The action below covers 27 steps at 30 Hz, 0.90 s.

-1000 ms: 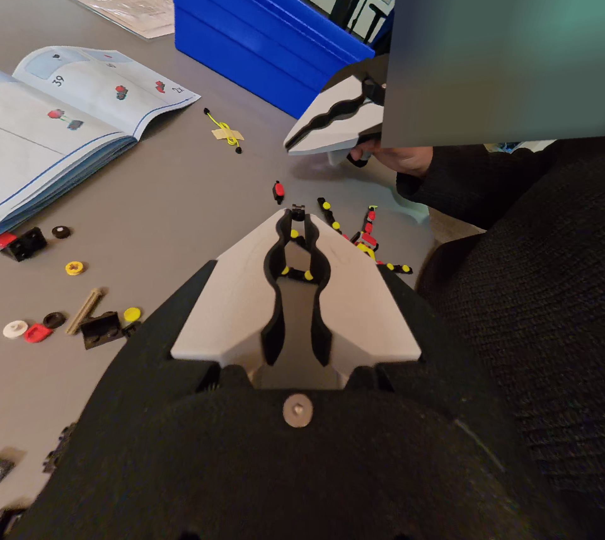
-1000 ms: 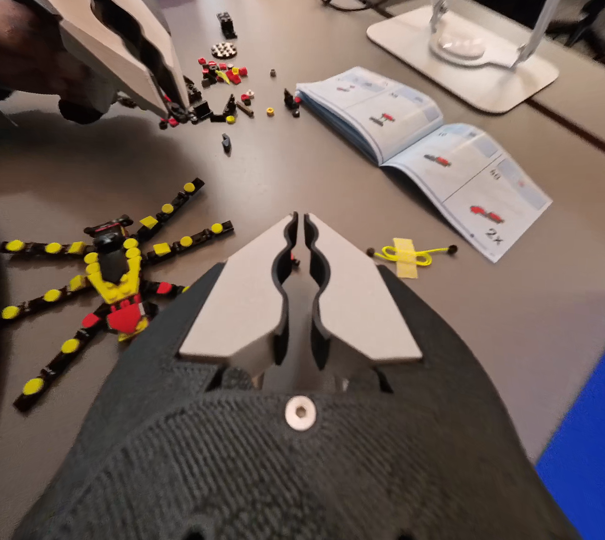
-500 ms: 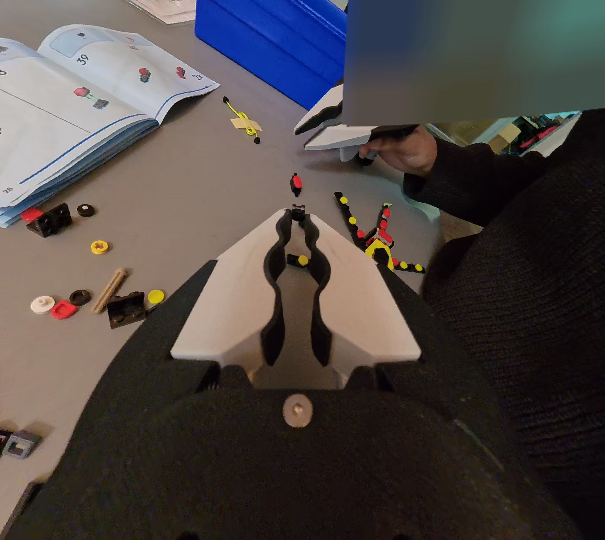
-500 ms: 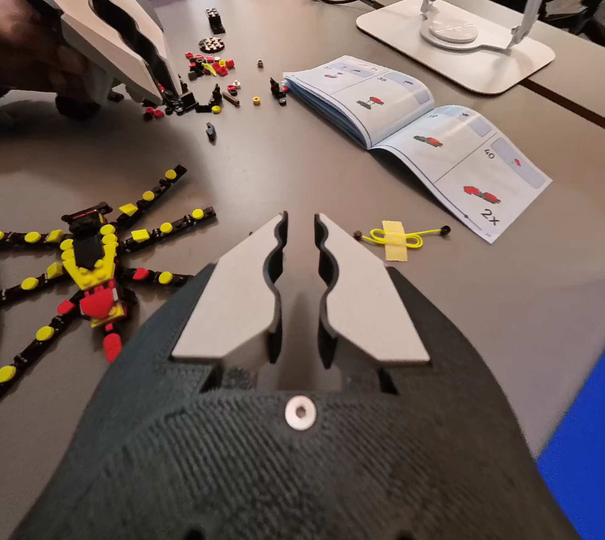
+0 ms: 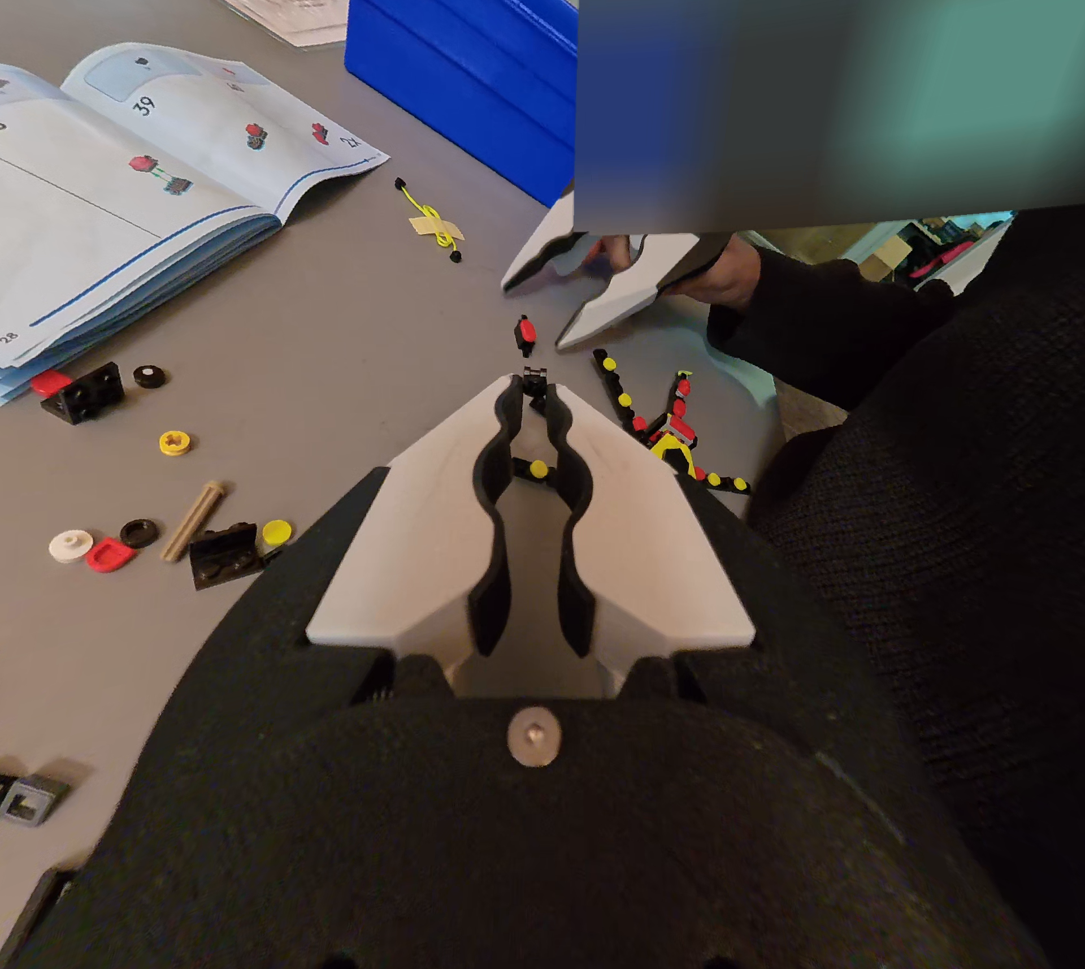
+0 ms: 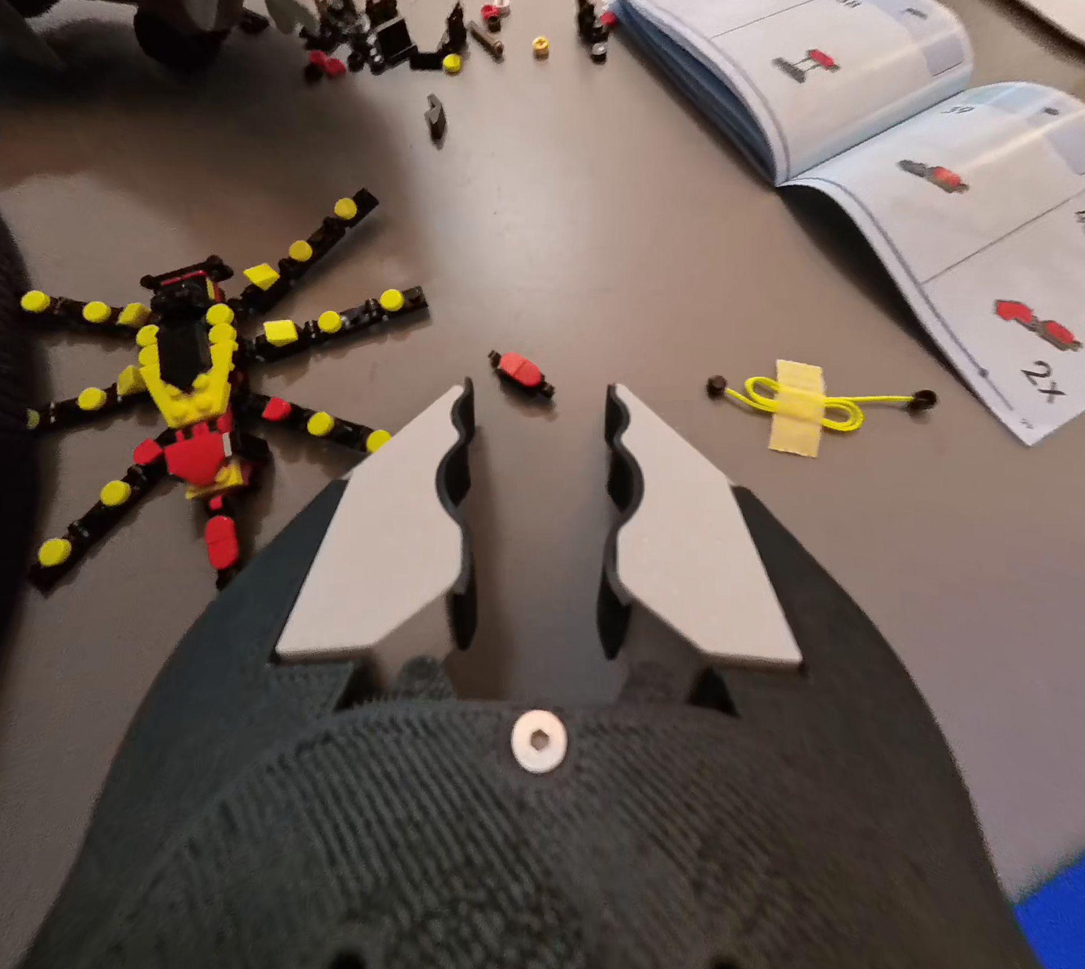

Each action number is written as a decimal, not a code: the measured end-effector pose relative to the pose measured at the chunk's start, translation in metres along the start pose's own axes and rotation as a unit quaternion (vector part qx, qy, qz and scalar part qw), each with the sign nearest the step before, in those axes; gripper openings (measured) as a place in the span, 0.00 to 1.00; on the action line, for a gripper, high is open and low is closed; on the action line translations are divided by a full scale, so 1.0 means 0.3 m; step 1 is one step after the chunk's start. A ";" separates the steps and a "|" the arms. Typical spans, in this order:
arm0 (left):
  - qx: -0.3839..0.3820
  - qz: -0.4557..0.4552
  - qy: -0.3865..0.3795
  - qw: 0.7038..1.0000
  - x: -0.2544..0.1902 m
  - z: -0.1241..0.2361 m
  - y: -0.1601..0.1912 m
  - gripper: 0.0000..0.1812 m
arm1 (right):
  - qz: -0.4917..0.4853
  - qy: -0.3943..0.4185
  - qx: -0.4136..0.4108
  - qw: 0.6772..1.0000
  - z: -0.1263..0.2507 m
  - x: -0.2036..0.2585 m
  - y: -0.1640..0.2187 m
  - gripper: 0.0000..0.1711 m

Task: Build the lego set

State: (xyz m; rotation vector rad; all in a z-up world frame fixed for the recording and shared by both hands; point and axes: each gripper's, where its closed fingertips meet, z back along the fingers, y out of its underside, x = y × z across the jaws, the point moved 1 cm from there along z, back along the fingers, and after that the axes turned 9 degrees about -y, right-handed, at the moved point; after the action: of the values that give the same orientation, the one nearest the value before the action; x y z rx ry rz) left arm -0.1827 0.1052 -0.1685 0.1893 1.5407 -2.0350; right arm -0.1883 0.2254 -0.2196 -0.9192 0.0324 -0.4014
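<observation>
A black, yellow and red spider model [image 6: 188,371] lies on the grey table; it also shows in the left wrist view [image 5: 669,430]. A small red-and-black piece [image 6: 521,372] lies on the table just ahead of my right gripper [image 6: 537,394], which is open wide and empty, its fingertips on either side of the piece and a little short of it. The piece also shows in the left wrist view [image 5: 524,334]. My left gripper [image 5: 534,387] is shut on a small black piece [image 5: 534,374] that sticks out of its tips, held above the table near the spider.
An open instruction booklet [image 6: 822,77] lies to the right. A yellow string with tape [image 6: 798,403] lies beside it. Loose bricks [image 6: 446,1] are scattered at the back, others to the left [image 5: 223,553]. A blue bin [image 5: 458,54] stands behind. A person's sleeve is on the right. Across from one pair of fingers to the other is roughly 12 centimetres.
My right gripper has opened from shut to wide open and come down close to the red-and-black piece. My left gripper stays shut on the black piece and has barely moved.
</observation>
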 end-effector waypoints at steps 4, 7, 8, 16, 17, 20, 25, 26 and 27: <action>0.001 -0.005 -0.001 1.000 -0.004 0.001 0.000 0.03 | 0.021 -0.007 0.025 0.999 -0.018 0.021 0.017 0.23; 0.001 -0.008 -0.001 1.000 -0.010 0.002 -0.001 0.03 | 0.014 -0.022 0.023 0.999 -0.011 0.034 0.021 0.18; 0.002 -0.010 -0.001 1.000 -0.011 0.001 -0.001 0.03 | 0.009 -0.033 0.022 0.999 -0.008 0.041 0.024 0.16; 0.007 -0.012 -0.002 1.000 -0.010 -0.005 0.007 0.03 | 0.018 -0.011 -0.009 1.000 0.009 0.014 -0.008 0.18; 0.007 -0.012 -0.001 1.000 -0.010 -0.006 0.007 0.03 | 0.019 -0.012 -0.006 1.000 0.003 0.012 -0.009 0.18; 0.008 -0.012 0.002 1.000 -0.014 -0.008 0.009 0.03 | 0.021 -0.016 0.016 1.000 -0.015 0.020 0.007 0.19; 0.010 -0.014 0.001 1.000 -0.014 -0.009 0.011 0.03 | 0.026 -0.034 0.026 0.999 -0.022 0.047 0.016 0.10; 0.009 -0.014 0.001 1.000 -0.015 -0.008 0.010 0.03 | 0.023 -0.035 0.023 0.999 -0.019 0.047 0.015 0.09; 0.009 -0.014 0.000 1.000 -0.014 -0.007 0.009 0.03 | 0.021 -0.031 0.016 0.999 -0.014 0.043 0.010 0.10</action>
State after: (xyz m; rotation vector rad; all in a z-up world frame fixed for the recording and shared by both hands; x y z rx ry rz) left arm -0.1782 0.1082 -0.1696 0.1748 1.5338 -2.0712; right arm -0.1763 0.2193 -0.2227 -0.8970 -0.0113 -0.3331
